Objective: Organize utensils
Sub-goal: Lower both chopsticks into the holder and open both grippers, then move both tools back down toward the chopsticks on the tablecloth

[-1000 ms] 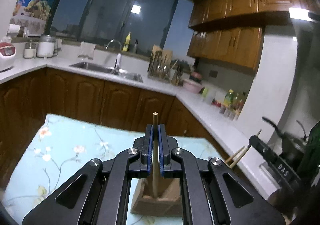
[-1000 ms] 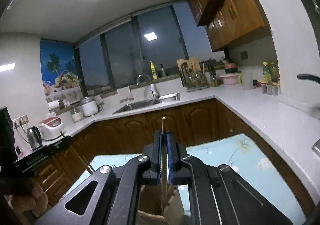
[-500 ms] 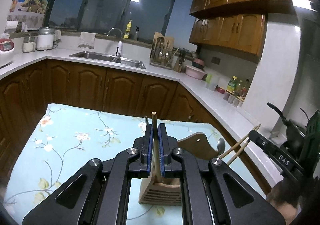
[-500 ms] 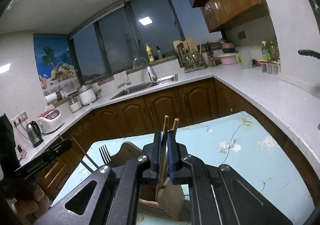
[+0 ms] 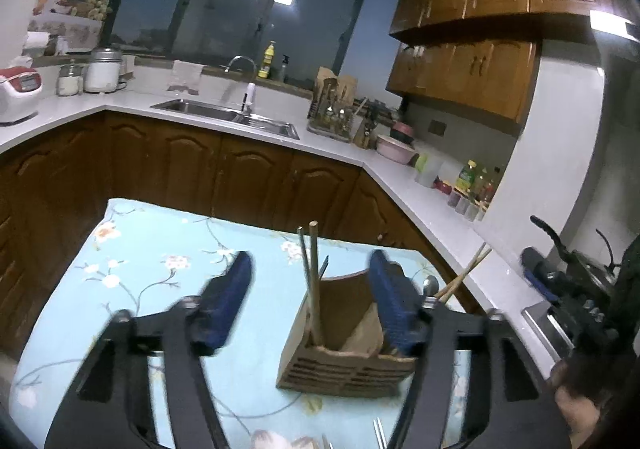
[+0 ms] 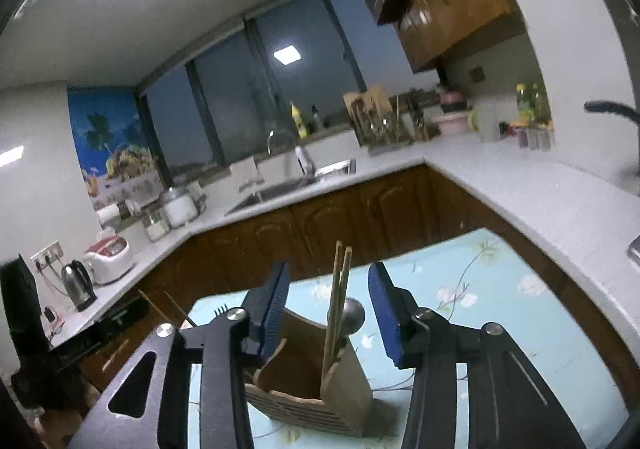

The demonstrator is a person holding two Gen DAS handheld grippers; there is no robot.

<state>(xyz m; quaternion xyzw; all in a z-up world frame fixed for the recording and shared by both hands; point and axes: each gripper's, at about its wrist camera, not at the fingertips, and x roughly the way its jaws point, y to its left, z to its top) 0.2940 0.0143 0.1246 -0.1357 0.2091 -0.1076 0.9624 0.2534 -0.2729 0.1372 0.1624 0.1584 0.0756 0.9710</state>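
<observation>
Holder: a brown wooden utensil holder with a slatted front wall, upright on the floral blue tablecloth just ahead of my jaws.
Chopsticks: a pale wooden pair stands near-upright in one compartment, tips up, leaning a little (in my right view they sit at).
Spoon: a metal spoon bowl pokes above the holder's rim, right beside the chopsticks.
Spatula: a flat wooden blade leans inside.
</observation>
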